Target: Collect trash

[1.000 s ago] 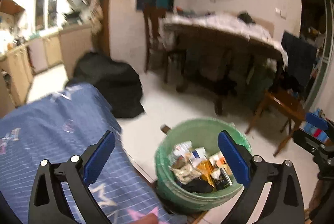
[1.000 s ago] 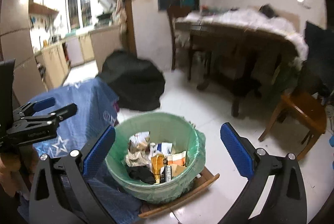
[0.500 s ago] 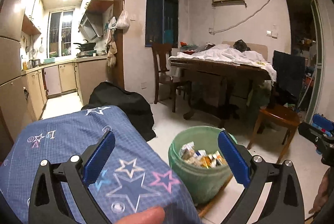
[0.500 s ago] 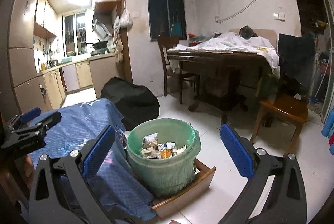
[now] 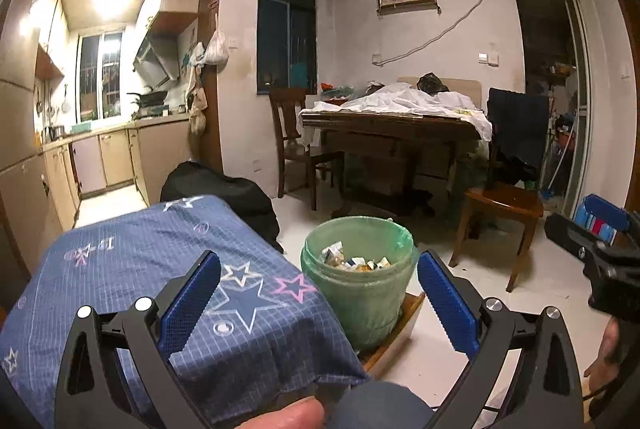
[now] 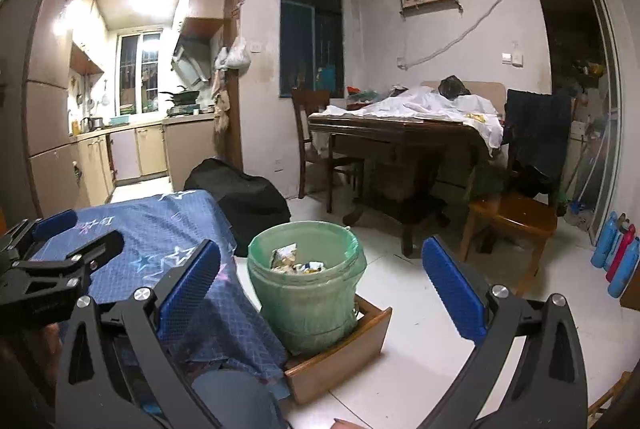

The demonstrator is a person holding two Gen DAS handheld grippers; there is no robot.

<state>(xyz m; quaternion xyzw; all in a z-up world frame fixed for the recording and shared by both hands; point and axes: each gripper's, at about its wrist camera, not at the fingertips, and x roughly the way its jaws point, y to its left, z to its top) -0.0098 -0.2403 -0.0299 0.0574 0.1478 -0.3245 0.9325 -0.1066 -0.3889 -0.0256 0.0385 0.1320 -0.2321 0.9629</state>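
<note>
A green bin (image 5: 356, 293) lined with a green bag stands on the floor in an open wooden drawer (image 6: 340, 361); several wrappers and cartons (image 5: 352, 261) lie inside it. My left gripper (image 5: 318, 303) is open and empty, held back from the bin at about rim height. My right gripper (image 6: 320, 289) is also open and empty, with the bin (image 6: 308, 281) framed between its blue pads. In the right wrist view the left gripper (image 6: 44, 265) shows at the left edge. In the left wrist view the right gripper (image 5: 596, 249) shows at the right edge.
A low table under a blue star-print cloth (image 5: 160, 289) sits left of the bin. A black bag (image 6: 240, 201) lies behind it. A dark dining table (image 6: 400, 137) with chairs, one wooden chair (image 5: 500, 213), stands beyond. Bottles (image 6: 616, 261) line the right wall.
Both grippers have risen and drawn back from above the bin, tilting up from looking down into it to a level view of the room. Both stayed open.
</note>
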